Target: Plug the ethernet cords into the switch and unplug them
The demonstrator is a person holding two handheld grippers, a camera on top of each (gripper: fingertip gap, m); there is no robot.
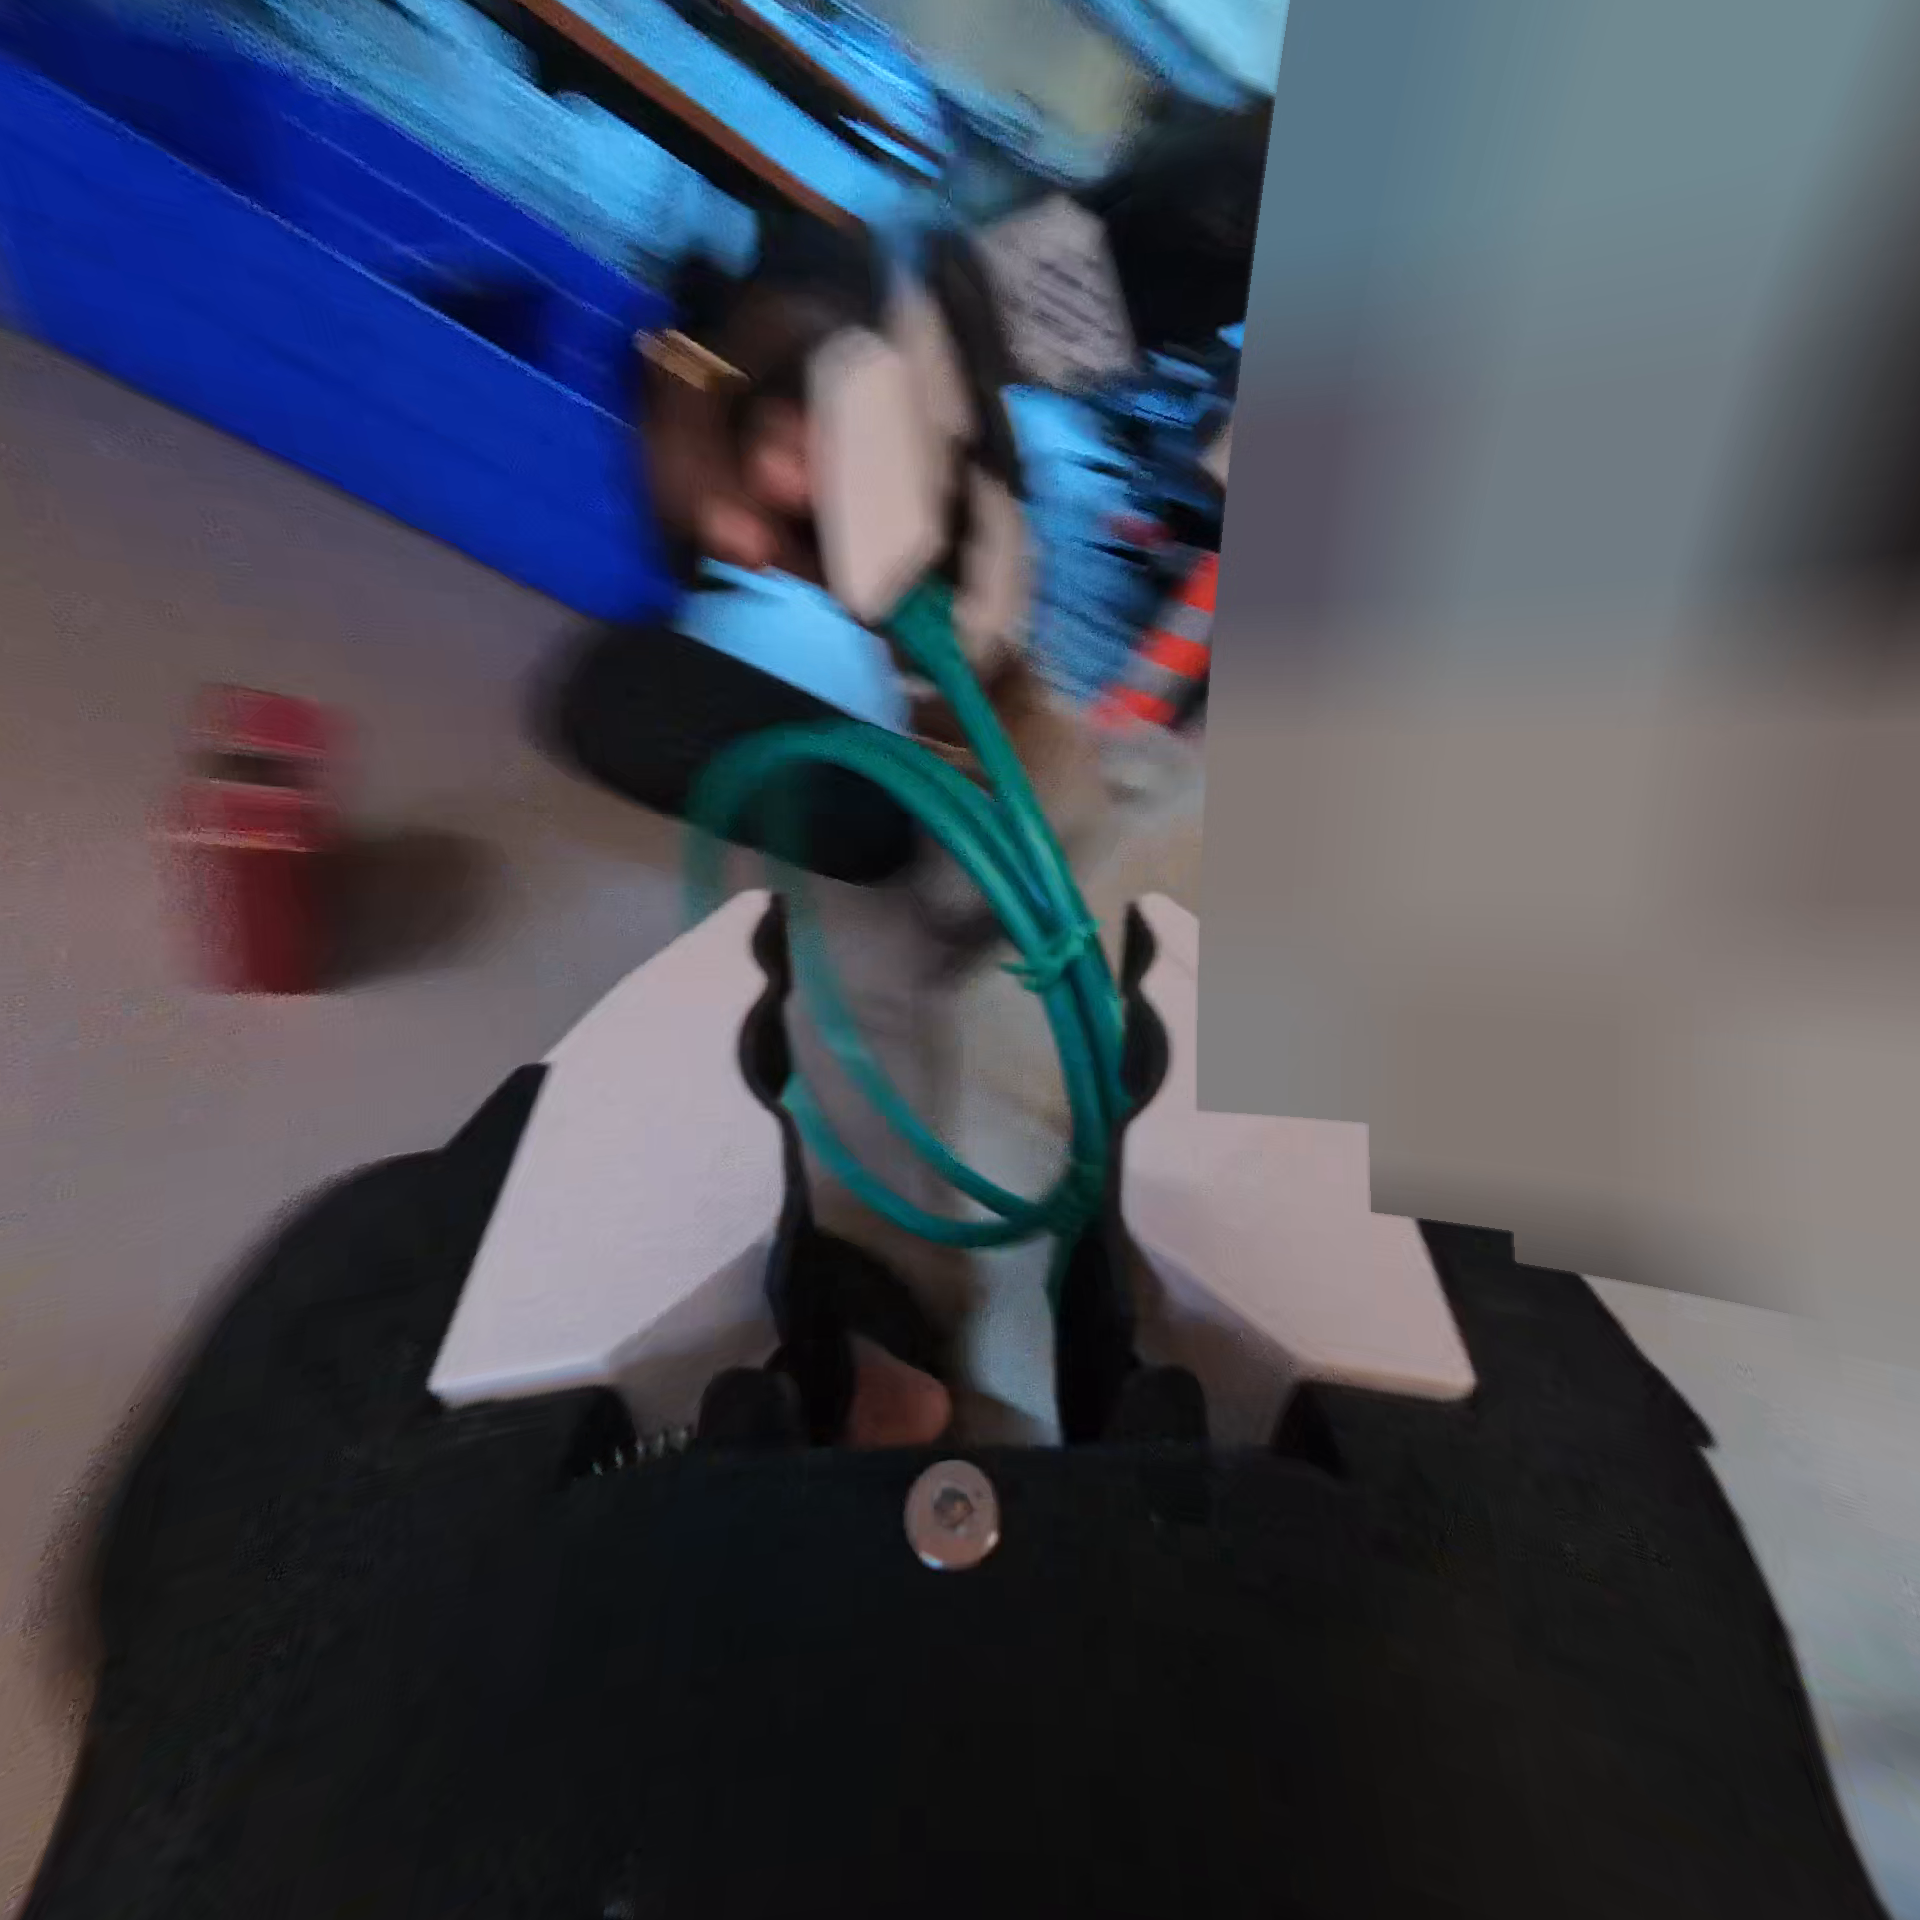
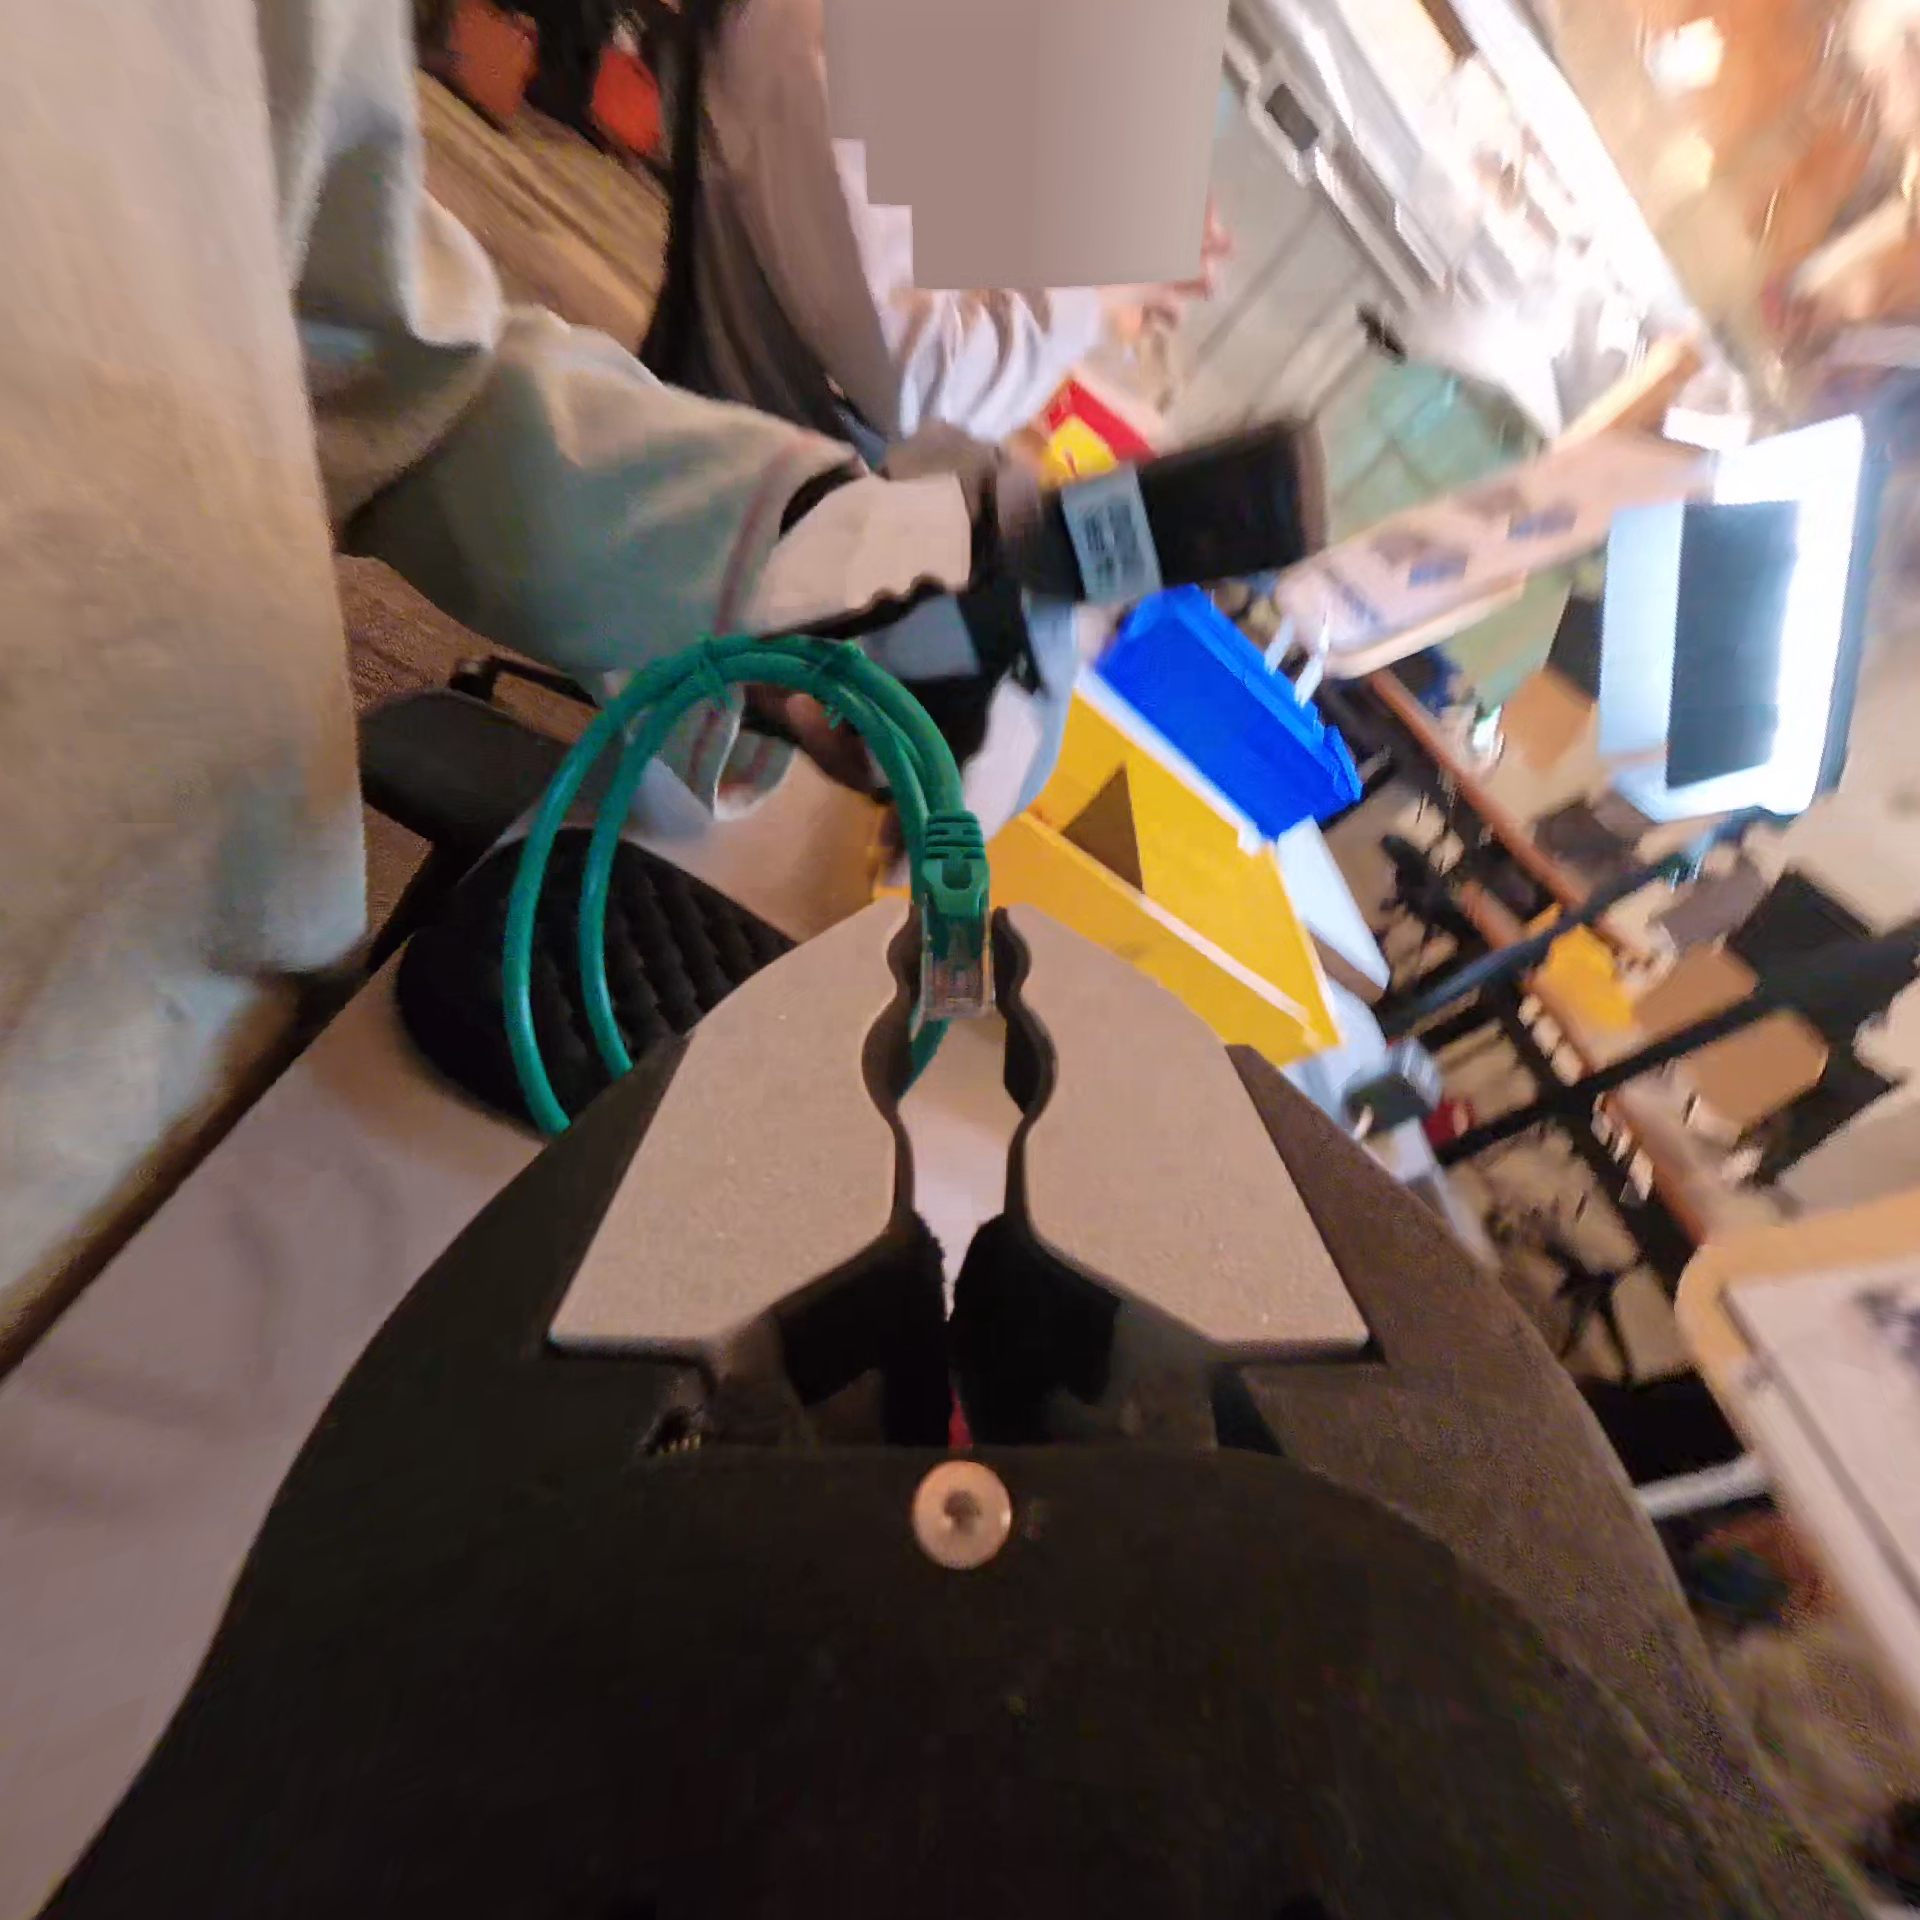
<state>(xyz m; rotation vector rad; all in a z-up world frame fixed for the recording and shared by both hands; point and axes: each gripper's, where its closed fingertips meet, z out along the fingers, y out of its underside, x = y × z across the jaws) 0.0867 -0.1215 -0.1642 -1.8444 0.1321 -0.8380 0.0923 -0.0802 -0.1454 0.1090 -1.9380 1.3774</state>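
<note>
The green cord [image 2: 727, 727] is coiled in a loose loop, bound with thin ties, and hangs in the air between the two tools. Its plug [image 2: 954, 935] sits upright between the tips of the right tool [image 2: 951, 956], whose grey fingers [image 2: 758, 1132] are nearly closed and pinch the plug on both sides; the clear end of the plug points back toward the camera. From the plug the cord arcs up and to the left, then down in front of a dark round mesh seat [image 2: 623, 966].

In the left wrist view the same cord [image 1: 997, 831] runs from the far tool [image 1: 914, 582] down into the gap between the fingers of the left tool [image 1: 951, 925]. These fingers [image 1: 644, 1195] stand well apart, and the tied part of the loop lies against the inner edge of the right one; whether it is gripped there cannot be told, since the view is blurred.

Beyond the cord are a light sleeve [image 2: 582, 520], a black box [image 2: 1195, 520], a blue bin [image 2: 1226, 707] on a yellow stand [image 2: 1174, 914], and a pale desk [image 2: 260, 1299]. A red thing [image 1: 260, 831] stands on the desk [image 1: 208, 1091].
</note>
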